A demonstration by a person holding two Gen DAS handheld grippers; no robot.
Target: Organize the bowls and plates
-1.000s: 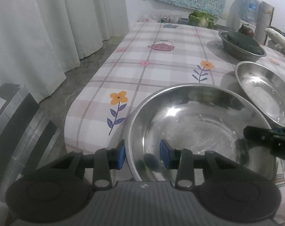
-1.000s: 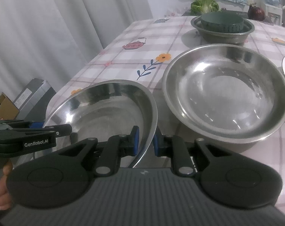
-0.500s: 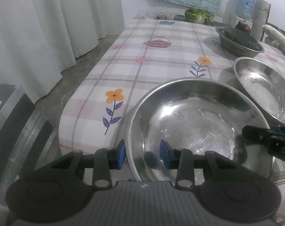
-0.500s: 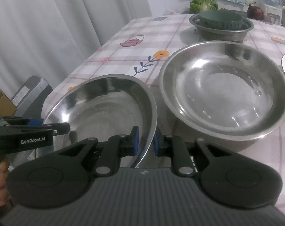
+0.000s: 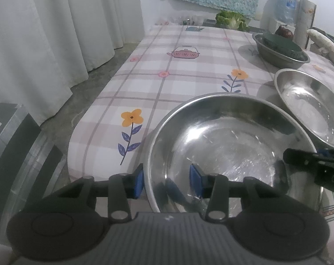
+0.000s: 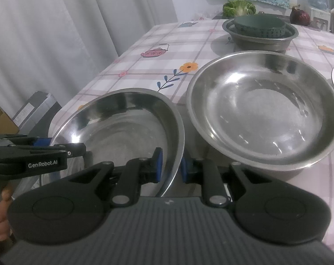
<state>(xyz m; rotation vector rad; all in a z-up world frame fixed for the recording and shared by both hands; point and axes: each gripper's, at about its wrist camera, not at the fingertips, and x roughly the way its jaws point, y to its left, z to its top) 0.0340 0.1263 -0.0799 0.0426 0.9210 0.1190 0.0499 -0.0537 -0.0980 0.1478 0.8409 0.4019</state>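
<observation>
Left tool (image 5: 166,181) straddled the near round steel bowl's (image 5: 233,145) rim, pads clear, jaws opening. Right tool (image 6: 169,164) straddled its opposite rim; grip could not be told.

A wide, shallow steel bowl (image 6: 122,128) sits right in front of both grippers, its rim passing between the right gripper's (image 6: 169,165) fingers and between the left gripper's (image 5: 166,182). It is tilted, its left side raised. Just beyond, to the right, a second steel bowl (image 6: 264,112) rests flat. Farther off, a deeper steel bowl (image 6: 259,38) holds a dark green dish (image 6: 260,26).
</observation>
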